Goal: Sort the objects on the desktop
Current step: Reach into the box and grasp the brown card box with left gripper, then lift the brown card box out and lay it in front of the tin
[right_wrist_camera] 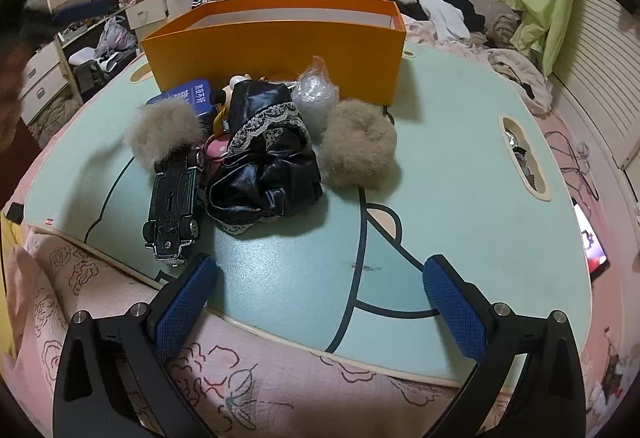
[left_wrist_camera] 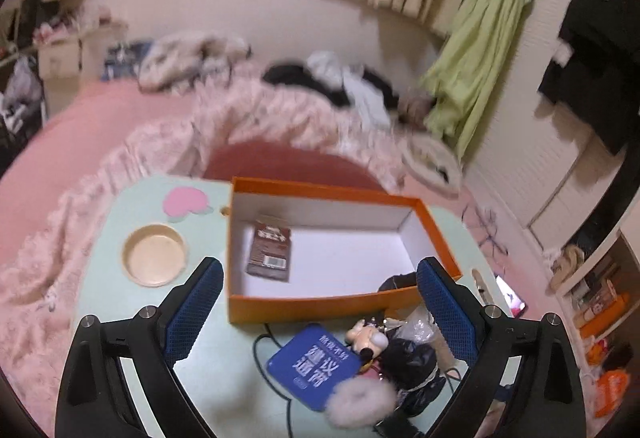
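An orange box (left_wrist_camera: 320, 304) with a white inside stands on the pale green table (left_wrist_camera: 224, 370). In it lies a brown packet (left_wrist_camera: 269, 252). My left gripper (left_wrist_camera: 318, 270) hangs open above the box's near wall, with nothing between its fingers. In front of the box is a pile: a blue tin (left_wrist_camera: 316, 366), a mouse figure (left_wrist_camera: 366, 336), a black lace cloth (right_wrist_camera: 268, 166), a clear plastic bag (right_wrist_camera: 314, 98), two fluffy pompoms (right_wrist_camera: 164, 132) (right_wrist_camera: 360, 148) and a black toy car (right_wrist_camera: 174, 206). My right gripper (right_wrist_camera: 320, 270) stands open over the table's near edge, short of the pile.
The table (right_wrist_camera: 460, 158) sits on a pink bed with a flowered quilt (right_wrist_camera: 120, 318). It has a round recess (left_wrist_camera: 155, 254) at the left and a long slot (right_wrist_camera: 524, 158) at the right. A lit screen (right_wrist_camera: 596, 246) lies beside the table's right edge.
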A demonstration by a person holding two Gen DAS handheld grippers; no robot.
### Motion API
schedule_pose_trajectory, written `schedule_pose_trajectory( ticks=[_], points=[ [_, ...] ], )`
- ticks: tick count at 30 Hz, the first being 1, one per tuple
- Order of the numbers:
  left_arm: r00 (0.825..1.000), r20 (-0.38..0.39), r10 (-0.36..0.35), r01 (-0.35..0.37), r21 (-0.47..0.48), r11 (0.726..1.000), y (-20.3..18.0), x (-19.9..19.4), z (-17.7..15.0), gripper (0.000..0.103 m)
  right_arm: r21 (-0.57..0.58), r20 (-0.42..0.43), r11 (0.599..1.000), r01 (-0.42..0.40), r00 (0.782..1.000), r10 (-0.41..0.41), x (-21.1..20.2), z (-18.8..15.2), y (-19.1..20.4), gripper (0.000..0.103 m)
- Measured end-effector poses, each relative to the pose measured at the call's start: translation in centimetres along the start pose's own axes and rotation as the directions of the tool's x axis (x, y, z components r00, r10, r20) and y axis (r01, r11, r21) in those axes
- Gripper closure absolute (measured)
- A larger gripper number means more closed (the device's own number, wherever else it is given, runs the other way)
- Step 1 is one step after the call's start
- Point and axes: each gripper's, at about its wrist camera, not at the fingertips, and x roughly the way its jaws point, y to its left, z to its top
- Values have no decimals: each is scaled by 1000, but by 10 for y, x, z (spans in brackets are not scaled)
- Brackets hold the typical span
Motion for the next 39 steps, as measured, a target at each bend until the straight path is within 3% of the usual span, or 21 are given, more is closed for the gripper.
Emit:
schedule_pose_trajectory(
  ticks=[2, 5, 6, 8, 10, 13, 16, 18, 21, 23, 28, 30, 33, 35, 37, 39],
  points=[
    [998, -57, -27, 29, 38, 999, -9, 18, 12, 6, 0, 0, 1000, 0, 1000, 0, 0, 0, 0, 0],
    [991, -135, 16, -1, 109, 994, -22, 45, 23, 10, -2, 2, 1000, -2, 1000, 2, -1, -1, 0, 0],
    [986, -164, 31, -10, 132, 991, -26, 54, 25, 17, -3, 3, 1000, -3, 1000, 3, -1, -1, -1, 0],
    [965, -255, 63, -21, 164, 986, -28, 76, 31, 55, -3, 4, 1000, -4, 1000, 4, -2, -1, -1, 0],
    [938, -331, 101, -55, 146, 988, -19, 99, 36, 69, -4, 5, 1000, -5, 1000, 5, -2, 0, -2, 0],
    [918, -346, 191, -127, 200, 972, -14, 117, 40, 82, -5, 6, 1000, -6, 1000, 6, -2, 0, -2, 0],
    [891, -352, 289, -211, 243, 947, -11, 131, 44, 82, -6, 9, 1000, -7, 1000, 7, -2, -1, -2, 0],
    [880, -367, 301, -233, 216, 948, -6, 136, 46, 81, -7, 9, 1000, -7, 1000, 7, -2, 0, -2, 0],
    [846, -420, 329, -286, 165, 944, 8, 143, 47, 60, -7, 9, 1000, -7, 1000, 7, -2, 0, -2, 0],
    [841, -425, 334, -287, 172, 942, 7, 147, 43, 53, -7, 9, 1000, -7, 1000, 7, -3, 0, -2, 0],
    [799, -424, 426, -295, 340, 893, -13, 164, 29, 52, -10, 10, 1000, -7, 1000, 7, -2, 0, -2, 0],
    [803, -399, 442, -302, 366, 880, -19, 165, 27, 52, -11, 11, 1000, -6, 1000, 6, -2, 0, -2, 0],
    [843, -414, 343, -234, 292, 927, -19, 157, 30, 62, -11, 11, 1000, -6, 1000, 6, -2, 0, -2, 0],
    [856, -422, 299, -213, 239, 947, -14, 155, 33, 62, -12, 11, 1000, -6, 1000, 6, -3, 0, -2, 0],
    [847, -414, 333, -252, 237, 938, -8, 158, 33, 61, -12, 11, 1000, -7, 1000, 7, -2, 0, -3, 0],
    [819, -441, 367, -285, 241, 928, -2, 167, 29, 58, -12, 12, 1000, -6, 1000, 6, -2, -1, -3, 0]
  ],
)
